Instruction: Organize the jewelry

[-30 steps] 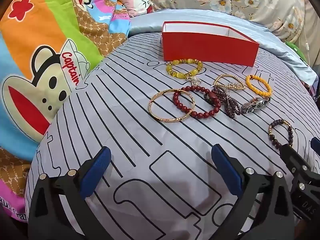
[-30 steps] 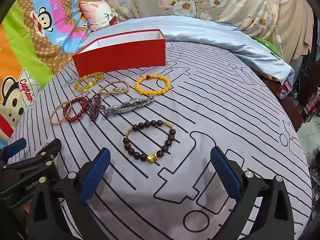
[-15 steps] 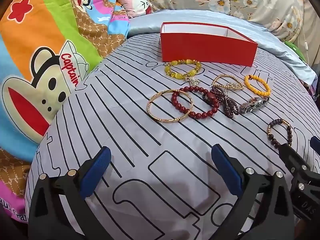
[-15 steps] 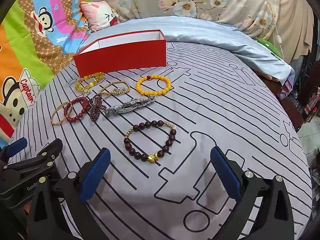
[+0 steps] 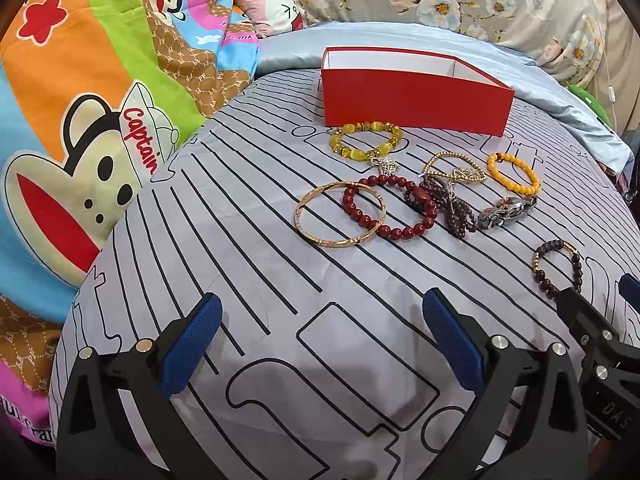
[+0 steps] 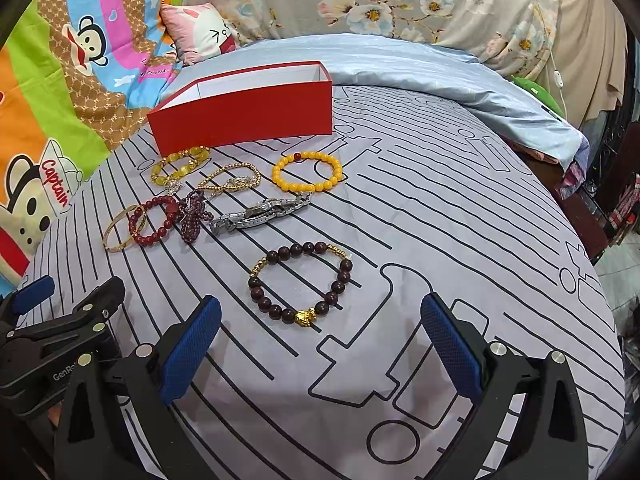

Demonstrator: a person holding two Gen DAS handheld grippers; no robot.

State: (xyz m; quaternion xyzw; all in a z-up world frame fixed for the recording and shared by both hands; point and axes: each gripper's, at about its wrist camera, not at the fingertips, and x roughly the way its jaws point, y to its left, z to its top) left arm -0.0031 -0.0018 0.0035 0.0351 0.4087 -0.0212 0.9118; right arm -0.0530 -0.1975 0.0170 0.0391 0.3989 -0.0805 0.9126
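An open red box (image 5: 416,94) (image 6: 244,114) stands at the far side of the striped grey sheet. In front of it lie several bracelets: a gold bangle (image 5: 340,216), a red bead bracelet (image 5: 388,212), a yellow stone bracelet (image 5: 366,140), an orange bead bracelet (image 6: 307,171), a silver watch (image 6: 260,214). A dark bead bracelet with a gold charm (image 6: 300,282) lies nearest my right gripper (image 6: 320,338). My left gripper (image 5: 320,336) hovers short of the bangle. Both are open and empty.
A cartoon monkey blanket (image 5: 80,92) and a pink pillow (image 6: 200,32) lie at the left and back. A light blue quilt (image 6: 420,72) lies behind the box. The bed edge drops off at the right (image 6: 592,220).
Both views have shifted very slightly. The jewelry and box have not moved, and both grippers stay open.
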